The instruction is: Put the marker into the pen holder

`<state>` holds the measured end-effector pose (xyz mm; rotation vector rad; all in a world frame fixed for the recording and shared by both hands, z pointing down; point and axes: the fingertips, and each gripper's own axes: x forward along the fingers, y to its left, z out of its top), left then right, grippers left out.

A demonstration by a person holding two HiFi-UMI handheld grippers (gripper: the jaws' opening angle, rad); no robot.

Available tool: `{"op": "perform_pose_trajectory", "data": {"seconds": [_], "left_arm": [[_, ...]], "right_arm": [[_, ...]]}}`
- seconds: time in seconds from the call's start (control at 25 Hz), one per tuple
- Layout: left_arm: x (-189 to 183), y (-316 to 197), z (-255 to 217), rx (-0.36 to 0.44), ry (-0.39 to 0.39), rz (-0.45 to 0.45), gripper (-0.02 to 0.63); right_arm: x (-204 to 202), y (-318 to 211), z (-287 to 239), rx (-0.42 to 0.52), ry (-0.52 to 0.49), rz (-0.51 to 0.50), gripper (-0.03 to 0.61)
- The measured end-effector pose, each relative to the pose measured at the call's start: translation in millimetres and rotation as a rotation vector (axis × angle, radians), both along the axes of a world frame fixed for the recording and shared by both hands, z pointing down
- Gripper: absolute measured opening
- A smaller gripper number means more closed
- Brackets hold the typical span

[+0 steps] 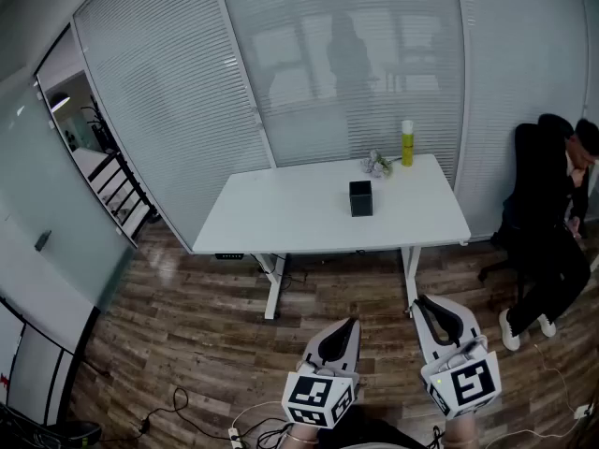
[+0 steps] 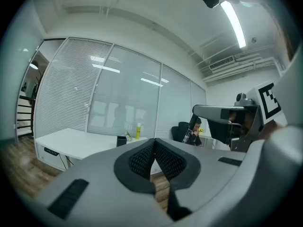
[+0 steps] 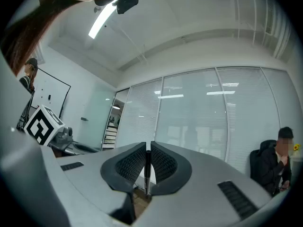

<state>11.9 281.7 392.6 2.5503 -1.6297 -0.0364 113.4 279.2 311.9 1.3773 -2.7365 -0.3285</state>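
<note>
A person stands on a wood-plank floor (image 1: 187,325) in a glass-walled office, well short of a white worktop (image 1: 281,215), with a hand-held tool in each hand pointing toward it. The right tool (image 1: 423,303) is clamped on a slim dark marker (image 3: 147,173), which stands upright between the two ribbed pads with its lower end poking out beneath them. The left tool (image 2: 154,148) carries nothing, its pads brought together so that only a thin seam shows between them. Each tool bears a cube printed with black-and-white square markers, seen at the bottom of the head view.

The black pen holder (image 1: 360,198) stands upright on the worktop, right of its centre, well apart from both tools and from the marker. Behind it, near the far edge, are a tall yellow bottle (image 1: 407,143) and, just to its left, a small pale cluster (image 1: 377,165) too small to identify.

To the right of the worktop a person in dark clothes (image 1: 547,237) sits in a chair with one hand raised to the face. Slatted blinds (image 1: 328,64) cover the glass partition behind the worktop, and loose cables (image 1: 187,417) lie on the floor at the lower left of the head view.
</note>
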Motion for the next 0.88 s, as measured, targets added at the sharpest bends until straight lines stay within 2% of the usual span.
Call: {"op": "perform_pose_trajectory", "data": {"seconds": [0.44, 0.88], "left_arm": [[39, -1, 2, -0.005, -0.013, 0.008, 0.018], [48, -18, 10, -0.017, -0.016, -0.015, 0.018]], "right_arm": [[34, -9, 6, -0.020, -0.022, 0.006, 0.057], [41, -32, 13, -0.034, -0.048, -0.021, 0.057]]}}
